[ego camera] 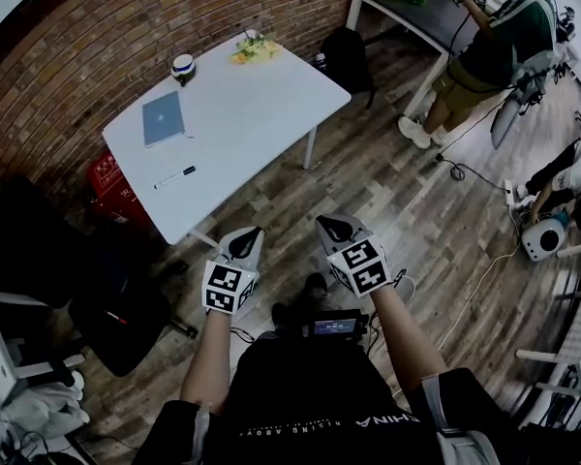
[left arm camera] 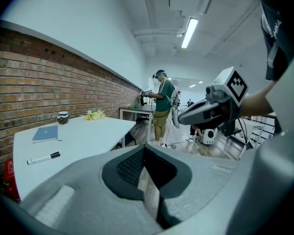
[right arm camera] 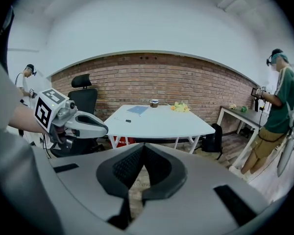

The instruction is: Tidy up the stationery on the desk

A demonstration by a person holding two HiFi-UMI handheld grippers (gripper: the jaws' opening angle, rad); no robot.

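A white desk (ego camera: 242, 124) stands against the brick wall some way ahead of me. On it lie a blue notebook (ego camera: 163, 117), a black-and-white marker (ego camera: 175, 176), a small dark-and-white pot (ego camera: 182, 66) and some yellow flowers (ego camera: 254, 50). The notebook (left arm camera: 45, 133) and marker (left arm camera: 43, 157) also show in the left gripper view. My left gripper (ego camera: 249, 235) and right gripper (ego camera: 333, 225) hang side by side over the wooden floor, short of the desk. Both are shut with nothing between their jaws.
A black office chair (ego camera: 107, 308) stands at the left, near the desk's corner. A black backpack (ego camera: 347, 58) leans by the desk's far leg. A person (ego camera: 484, 56) stands at a second table (ego camera: 416, 13) at the back right. Cables and a white device (ego camera: 540, 238) lie at the right.
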